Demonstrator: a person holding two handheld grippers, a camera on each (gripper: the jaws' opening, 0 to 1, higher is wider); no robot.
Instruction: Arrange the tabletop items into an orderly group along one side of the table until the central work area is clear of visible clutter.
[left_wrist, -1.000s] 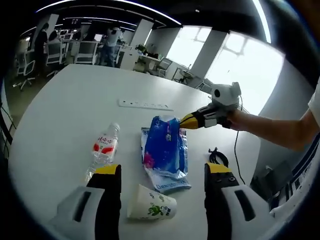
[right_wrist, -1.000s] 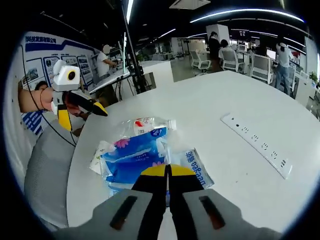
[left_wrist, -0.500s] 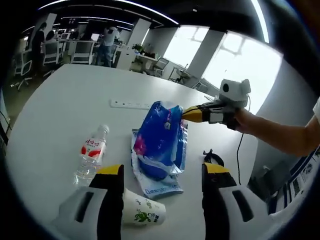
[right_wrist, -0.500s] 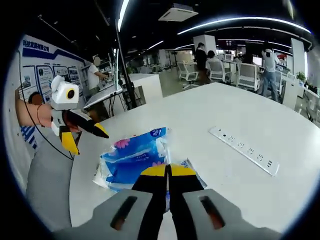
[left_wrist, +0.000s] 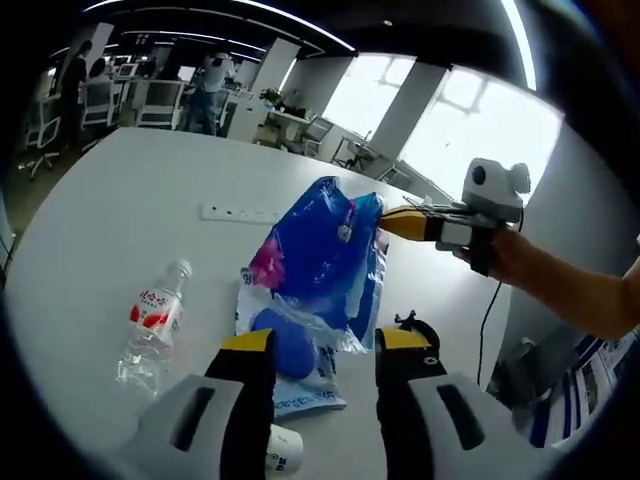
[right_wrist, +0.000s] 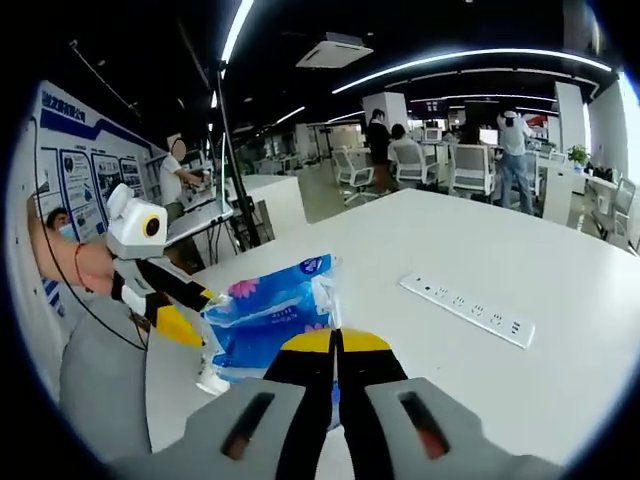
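Note:
A blue plastic tissue pack (left_wrist: 318, 250) hangs tilted above the white table (left_wrist: 100, 230), held by its upper corner. My right gripper (left_wrist: 392, 222) comes in from the right and is shut on that corner. In the right gripper view the pack (right_wrist: 265, 315) sits just beyond my shut right gripper (right_wrist: 336, 345). My left gripper (left_wrist: 323, 345) is open, with the pack's lower end between and just beyond its yellow tips. It also appears at the left, the left gripper (right_wrist: 185, 305), jaws spread beside the pack. Under the pack lies a flat clear packet (left_wrist: 300, 392).
A water bottle (left_wrist: 150, 325) lies on its side at the left. A paper cup (left_wrist: 283, 450) is partly hidden behind my left jaw. A white power strip (left_wrist: 240, 213) (right_wrist: 465, 308) lies farther back, and a black cable (left_wrist: 415, 325) sits near the table's right edge. Office chairs and people stand far behind.
The right gripper has lifted the blue pack off the table. The left gripper has closed in on the pack, and the bottle and cup have slid down and left in its view.

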